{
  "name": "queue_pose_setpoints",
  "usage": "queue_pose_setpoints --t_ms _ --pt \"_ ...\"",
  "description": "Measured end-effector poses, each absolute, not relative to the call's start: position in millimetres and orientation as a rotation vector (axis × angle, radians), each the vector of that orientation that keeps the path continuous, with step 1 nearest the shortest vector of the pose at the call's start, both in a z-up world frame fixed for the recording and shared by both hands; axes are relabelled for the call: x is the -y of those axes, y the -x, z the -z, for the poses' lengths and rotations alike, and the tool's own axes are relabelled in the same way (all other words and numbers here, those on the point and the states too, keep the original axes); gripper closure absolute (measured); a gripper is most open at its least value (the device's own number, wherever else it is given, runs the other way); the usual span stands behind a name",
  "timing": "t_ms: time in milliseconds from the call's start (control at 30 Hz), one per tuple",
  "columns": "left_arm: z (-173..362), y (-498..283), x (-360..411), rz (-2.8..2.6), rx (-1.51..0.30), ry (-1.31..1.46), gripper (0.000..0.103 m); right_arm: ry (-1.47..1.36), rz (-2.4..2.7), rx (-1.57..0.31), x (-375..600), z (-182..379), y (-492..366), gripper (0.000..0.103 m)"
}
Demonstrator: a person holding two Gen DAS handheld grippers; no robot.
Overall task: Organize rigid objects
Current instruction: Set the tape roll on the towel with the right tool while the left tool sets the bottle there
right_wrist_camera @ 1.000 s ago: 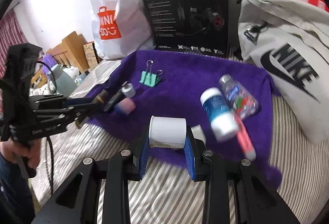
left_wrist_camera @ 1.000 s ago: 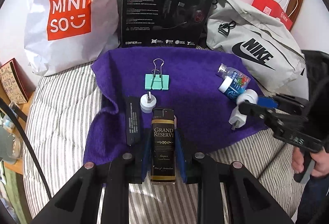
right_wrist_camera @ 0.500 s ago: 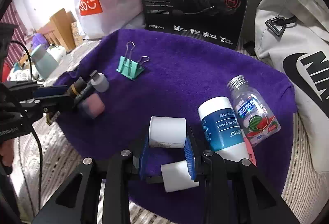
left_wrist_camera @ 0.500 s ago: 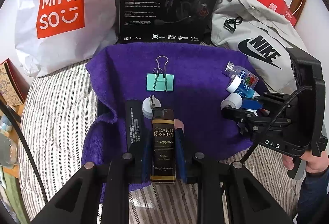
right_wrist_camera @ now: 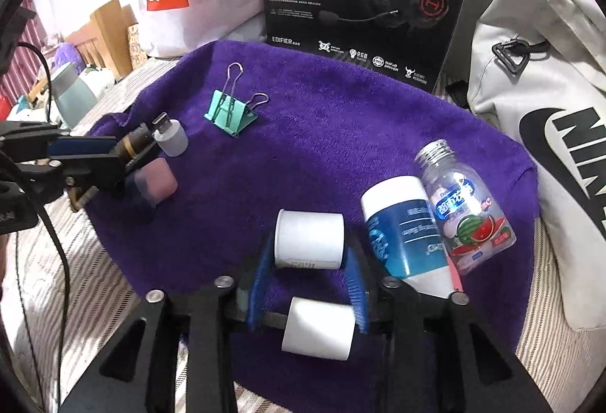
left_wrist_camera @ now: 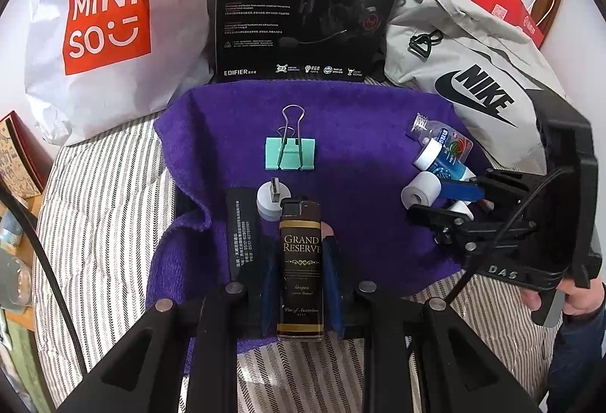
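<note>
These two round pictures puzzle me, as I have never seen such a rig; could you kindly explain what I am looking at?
There is no robot here: a person holds a two-finger gripper in each hand, and each carries a fisheye camera looking along its fingers. In the left wrist view, the left gripper is shut on a lighter labelled Grand Reserve. The right gripper appears at that picture's right edge. In the right wrist view, the same right gripper grips a white paper roll; a second roll lies below it. All rests on a purple towel, with a green binder clip, a blue-and-white bottle and a clear candy bottle.
</note>
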State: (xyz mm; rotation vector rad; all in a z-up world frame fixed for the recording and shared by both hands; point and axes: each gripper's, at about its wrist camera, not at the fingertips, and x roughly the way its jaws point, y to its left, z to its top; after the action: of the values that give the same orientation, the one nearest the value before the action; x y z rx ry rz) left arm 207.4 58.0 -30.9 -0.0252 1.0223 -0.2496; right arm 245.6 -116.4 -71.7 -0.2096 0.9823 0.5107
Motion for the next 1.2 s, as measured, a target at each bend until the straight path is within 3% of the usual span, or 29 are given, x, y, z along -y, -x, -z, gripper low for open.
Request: queue_pose_setpoints --t_ms 200,300,1200 --pt "29.4 -208.3 -49.9 0.266 -1.023 0.016 0.08 0.169 -0.51 -0.965 126.4 60.7 -241.4 0.06" --pt "31.1 -212.2 -42.9 0.279 -1.029 0.012 0.08 0.167 -0.507 -0.953 131.4 53.9 -237.9 0.054" --pt "62.6 -242.4 16.5 0.3 -1.076 -0.103 0.08 0.063 -0.427 -0.937 199.4 39.5 -184.2 0.052"
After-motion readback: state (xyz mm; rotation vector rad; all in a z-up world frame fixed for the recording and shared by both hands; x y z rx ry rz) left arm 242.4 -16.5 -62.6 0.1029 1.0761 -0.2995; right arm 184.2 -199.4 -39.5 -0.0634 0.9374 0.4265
